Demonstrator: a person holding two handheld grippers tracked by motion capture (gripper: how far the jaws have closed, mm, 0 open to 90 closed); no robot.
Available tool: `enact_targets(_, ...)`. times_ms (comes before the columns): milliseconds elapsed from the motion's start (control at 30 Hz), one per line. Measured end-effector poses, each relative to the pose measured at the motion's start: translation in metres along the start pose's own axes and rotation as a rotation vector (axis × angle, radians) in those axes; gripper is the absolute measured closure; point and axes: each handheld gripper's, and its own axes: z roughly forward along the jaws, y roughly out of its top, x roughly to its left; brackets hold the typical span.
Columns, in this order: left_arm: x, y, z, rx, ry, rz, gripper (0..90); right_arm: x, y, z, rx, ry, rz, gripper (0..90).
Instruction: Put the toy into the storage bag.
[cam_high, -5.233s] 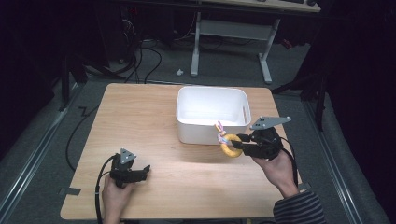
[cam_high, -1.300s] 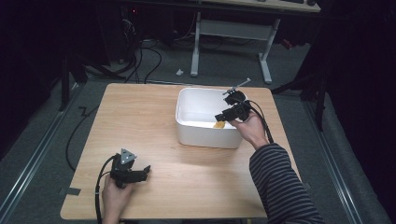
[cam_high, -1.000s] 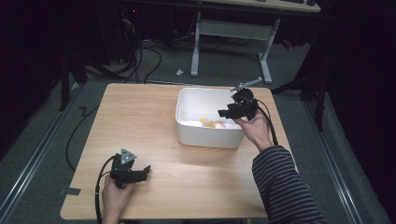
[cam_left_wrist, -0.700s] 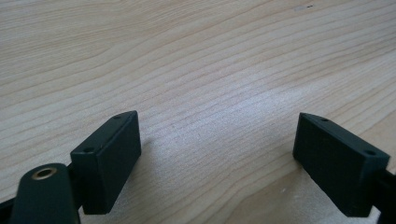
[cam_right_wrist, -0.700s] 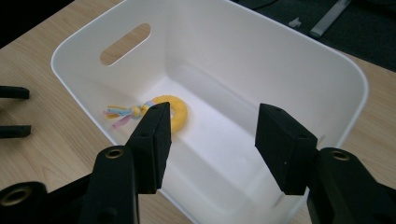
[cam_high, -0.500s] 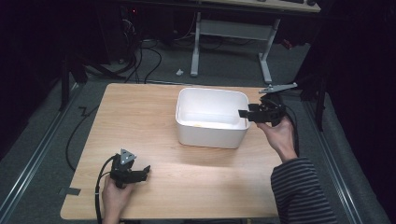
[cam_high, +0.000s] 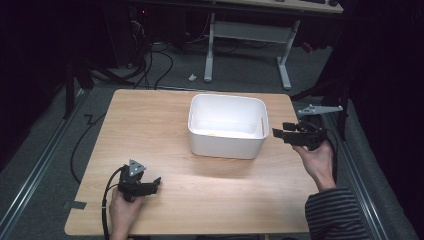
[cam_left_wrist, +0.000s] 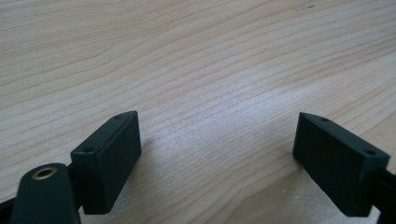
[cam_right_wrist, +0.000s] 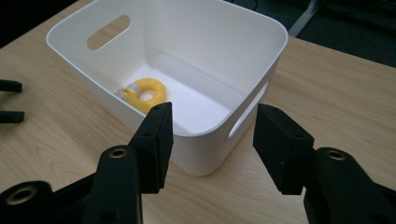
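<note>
Yellow ring toy (cam_right_wrist: 144, 93) sits inside white bin (cam_high: 226, 146), near its front wall. I see right gripper (cam_high: 281, 134) just beside bin's right side, fingers wide, empty. Left gripper (cam_high: 151, 185) low over wooden worktop (cam_high: 150, 130), fingers wide.

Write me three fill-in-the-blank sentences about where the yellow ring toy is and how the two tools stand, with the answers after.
1. The yellow ring toy lies inside the white ____.
2. The right tool is beside the bin, its jaws ____ with nothing between them.
3. The left tool sits low over the bare wooden ____, jaws apart.

Missing words: bin; open; table
</note>
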Motion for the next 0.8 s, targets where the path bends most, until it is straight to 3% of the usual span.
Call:
enact_targets(67,0.000,0.000,0.000,-0.001,0.001,0.001,15.6,0.002,-0.006,-0.005,-0.003,-0.020,0.000,48.1)
enact_targets(400,0.001,0.001,0.001,0.000,-0.001,0.001,15.6,0.015,-0.027,-0.022,-0.039,-0.032,-0.029,49.0)
enact_targets(800,0.000,0.001,0.001,-0.001,0.001,-0.001,16.0,0.013,-0.060,-0.031,-0.071,-0.016,0.028,49.3)
